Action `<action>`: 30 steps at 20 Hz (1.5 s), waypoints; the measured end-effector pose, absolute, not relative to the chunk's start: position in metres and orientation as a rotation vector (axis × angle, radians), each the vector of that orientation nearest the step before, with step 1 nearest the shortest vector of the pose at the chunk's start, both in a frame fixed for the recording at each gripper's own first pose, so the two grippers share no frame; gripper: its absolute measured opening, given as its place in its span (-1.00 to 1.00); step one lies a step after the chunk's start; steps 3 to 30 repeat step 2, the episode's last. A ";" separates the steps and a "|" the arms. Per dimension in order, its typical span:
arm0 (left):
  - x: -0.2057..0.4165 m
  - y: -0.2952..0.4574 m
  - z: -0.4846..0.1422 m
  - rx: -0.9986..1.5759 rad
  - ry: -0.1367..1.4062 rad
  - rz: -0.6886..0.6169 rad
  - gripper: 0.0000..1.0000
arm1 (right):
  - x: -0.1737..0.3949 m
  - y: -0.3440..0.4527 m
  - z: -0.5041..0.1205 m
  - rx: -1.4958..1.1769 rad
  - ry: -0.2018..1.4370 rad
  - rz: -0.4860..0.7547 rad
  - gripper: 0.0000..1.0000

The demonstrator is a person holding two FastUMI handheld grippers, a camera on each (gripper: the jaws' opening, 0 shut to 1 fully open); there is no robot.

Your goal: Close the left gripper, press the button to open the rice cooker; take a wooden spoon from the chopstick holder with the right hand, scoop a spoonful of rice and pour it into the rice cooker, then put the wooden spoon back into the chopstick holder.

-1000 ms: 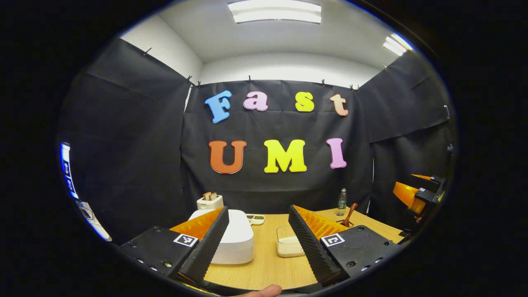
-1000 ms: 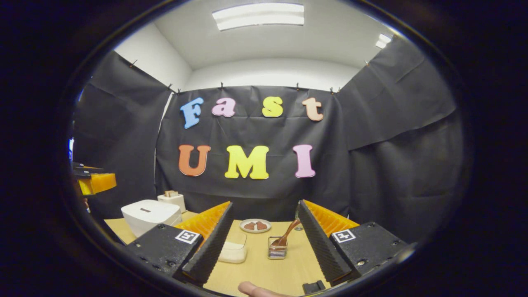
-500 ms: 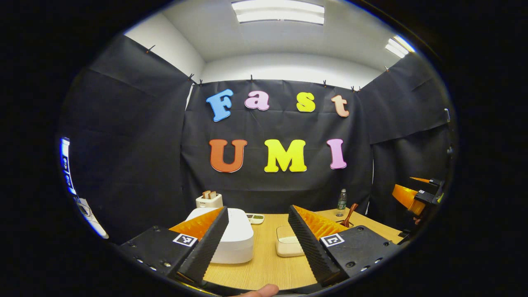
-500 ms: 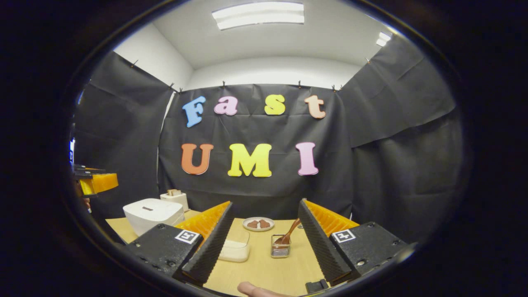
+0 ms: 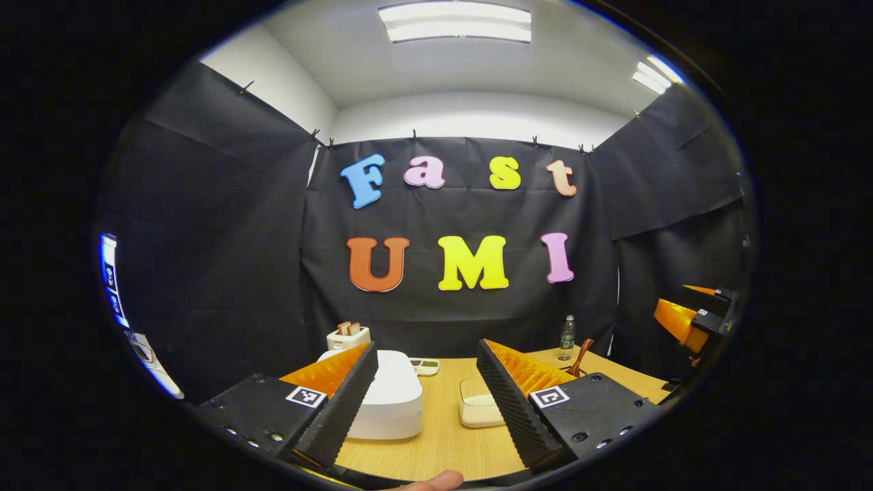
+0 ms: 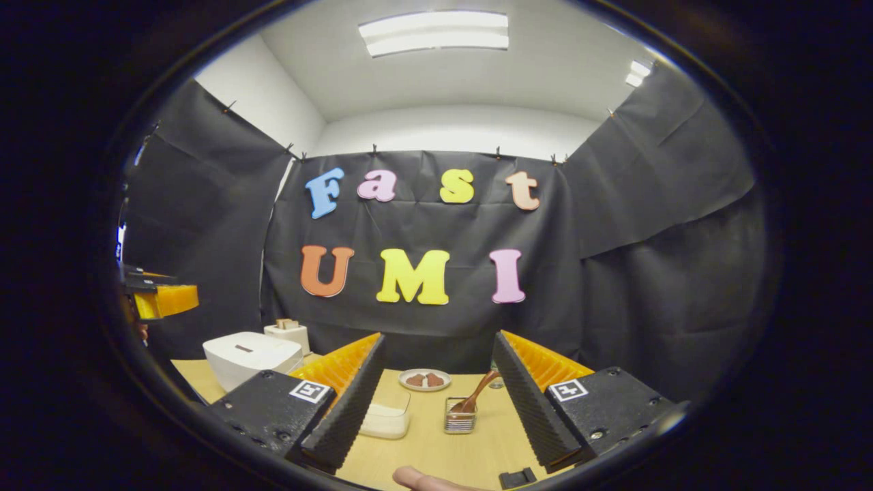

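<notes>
Over the last second the scene has changed very little. Both grippers are released with jaws spread wide, as before, and neither has drawn closer to the table [image 5: 443,436]. Both views have tilted up a little, so the booth wall sits lower in each. The judgement is that the first step, closing the left gripper, has not begun.

Layout in the left gripper view, left to right:
- The toaster [image 5: 348,336] stands at the back.
- The rice cooker [image 5: 392,402] sits with its lid down, partly behind a finger of the left gripper [image 5: 426,395].
- The rice container [image 5: 479,411] is a clear tub just beside the cooker.
- The wooden spoon [image 5: 580,356] shows its handle above the other finger; the right gripper [image 5: 689,317] hangs well apart at the far edge.

The right gripper view supplies further detail:
- The cooker [image 6: 251,354] shows its top face, with a dark slot (presumably the button).
- The chopstick holder [image 6: 460,416] is a mesh cup with the spoon [image 6: 474,395] leaning in it, framed between the fingers of the right gripper [image 6: 436,402].
- A small plate [image 6: 424,379] of brown pieces lies behind the holder.
- A fingertip [image 6: 416,479] of the person shows at the bottom edge.

The left gripper [image 6: 160,300] shows at the far left here, above and beside the cooker.
</notes>
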State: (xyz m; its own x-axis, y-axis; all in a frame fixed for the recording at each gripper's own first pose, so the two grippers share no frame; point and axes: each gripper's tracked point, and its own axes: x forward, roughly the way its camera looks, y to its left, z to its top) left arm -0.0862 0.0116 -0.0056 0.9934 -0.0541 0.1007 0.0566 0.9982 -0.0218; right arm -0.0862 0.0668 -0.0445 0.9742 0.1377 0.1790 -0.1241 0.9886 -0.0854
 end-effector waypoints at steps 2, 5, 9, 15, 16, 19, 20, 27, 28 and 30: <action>-0.088 0.009 0.001 -0.019 -0.112 -0.064 0.86 | -0.089 0.071 -0.037 -0.067 -0.180 0.145 0.97; -0.088 0.009 0.001 -0.019 -0.112 -0.064 0.86 | -0.089 0.071 -0.037 -0.067 -0.180 0.145 0.97; -0.088 0.009 0.001 -0.019 -0.112 -0.064 0.86 | -0.089 0.071 -0.037 -0.067 -0.180 0.145 0.97; -0.088 0.009 0.001 -0.019 -0.112 -0.064 0.86 | -0.089 0.071 -0.037 -0.067 -0.180 0.145 0.97; -0.088 0.009 0.001 -0.019 -0.112 -0.064 0.86 | -0.089 0.071 -0.037 -0.067 -0.180 0.145 0.97; -0.088 0.009 0.001 -0.019 -0.112 -0.064 0.86 | -0.089 0.071 -0.037 -0.067 -0.180 0.145 0.97; -0.088 0.009 0.001 -0.019 -0.112 -0.064 0.86 | -0.089 0.071 -0.037 -0.067 -0.180 0.145 0.97; -0.088 0.009 0.001 -0.019 -0.112 -0.064 0.86 | -0.089 0.071 -0.037 -0.067 -0.180 0.145 0.97; -0.088 0.009 0.001 -0.019 -0.112 -0.064 0.86 | -0.089 0.071 -0.037 -0.067 -0.180 0.145 0.97; -0.088 0.009 0.001 -0.019 -0.112 -0.064 0.86 | -0.089 0.071 -0.037 -0.067 -0.180 0.145 0.97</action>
